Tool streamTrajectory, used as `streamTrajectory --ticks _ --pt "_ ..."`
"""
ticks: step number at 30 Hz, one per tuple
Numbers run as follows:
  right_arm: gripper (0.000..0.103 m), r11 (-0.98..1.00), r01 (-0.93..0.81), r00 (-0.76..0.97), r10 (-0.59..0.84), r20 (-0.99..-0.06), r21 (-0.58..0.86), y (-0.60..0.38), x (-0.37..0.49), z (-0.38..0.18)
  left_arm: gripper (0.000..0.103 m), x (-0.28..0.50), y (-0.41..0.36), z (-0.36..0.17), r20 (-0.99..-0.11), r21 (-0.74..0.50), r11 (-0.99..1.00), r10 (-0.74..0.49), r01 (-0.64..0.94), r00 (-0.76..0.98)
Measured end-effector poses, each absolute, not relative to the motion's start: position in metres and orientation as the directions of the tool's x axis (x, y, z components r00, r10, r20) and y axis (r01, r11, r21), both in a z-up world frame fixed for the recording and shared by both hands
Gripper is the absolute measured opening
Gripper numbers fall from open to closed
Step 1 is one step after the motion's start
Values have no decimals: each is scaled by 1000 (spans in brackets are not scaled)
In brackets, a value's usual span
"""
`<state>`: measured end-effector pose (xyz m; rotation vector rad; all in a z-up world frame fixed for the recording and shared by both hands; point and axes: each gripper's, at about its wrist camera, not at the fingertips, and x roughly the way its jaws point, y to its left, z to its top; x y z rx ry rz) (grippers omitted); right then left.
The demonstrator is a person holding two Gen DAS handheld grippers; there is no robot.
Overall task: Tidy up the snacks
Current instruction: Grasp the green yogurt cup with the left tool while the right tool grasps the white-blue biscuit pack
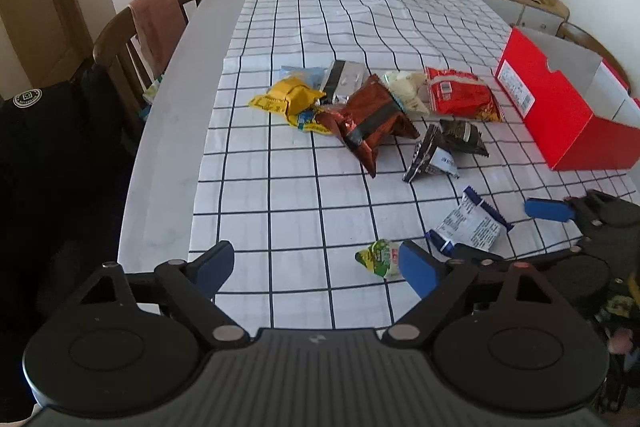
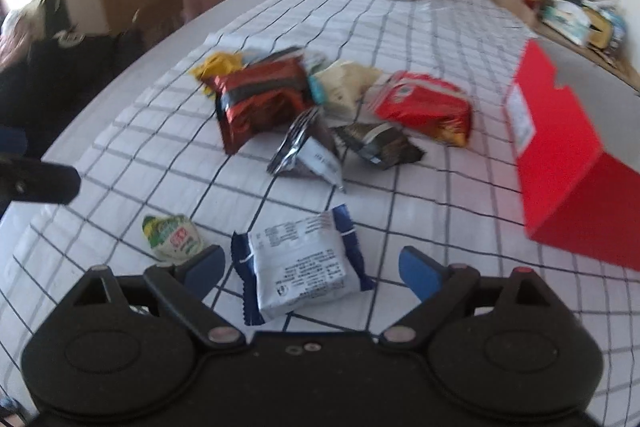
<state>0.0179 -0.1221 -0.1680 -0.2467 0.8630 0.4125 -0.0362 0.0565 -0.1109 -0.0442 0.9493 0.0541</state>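
Two tongs, both apart: right tongs (image 2: 311, 269) straddle the blue-and-white packet (image 2: 302, 267) near the tabletop's (image 1: 280, 195) front edge, poised to grip it. Left tongs (image 1: 316, 263) hang empty beside a green sachet (image 1: 380, 258). Red box (image 1: 556, 107) waits open at the right edge.

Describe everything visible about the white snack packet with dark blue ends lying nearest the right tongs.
The white snack packet with dark blue crimped ends is a small, puffy pillow pack of glossy plastic film, sealed and unopened as far as can be seen. Its white face carries fine printed text, too small to read. It lies flat, slightly skewed, on the white checked tablecloth, between the open blue pads of the right tongs, neither pad touching it. A small green and white packet sits apart to its left.
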Motion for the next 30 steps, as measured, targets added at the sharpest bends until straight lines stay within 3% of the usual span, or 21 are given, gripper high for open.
streamTrajectory --ticks 8,16,19,24,30 --pt "93 848 -524 539 266 -799 -71 -110 27 -189 86 -27 51 -124 -831 -22 999 2 -37 556" --pt "69 844 -536 528 307 -791 -30 -115 32 -187 82 -9 41 -146 -842 -46 999 -54 29 536" --pt "61 853 -521 534 297 -792 -30 -118 31 -184 74 -4 33 -159 -851 -22 998 -52 62 522" --pt "60 866 -498 537 281 -795 -31 -128 27 -183 60 2 18 -176 -862 17 994 -40 109 505" --pt "59 879 -478 529 277 -802 -11 -140 20 -182 58 3 2 -182 -854 51 983 -49 178 518"
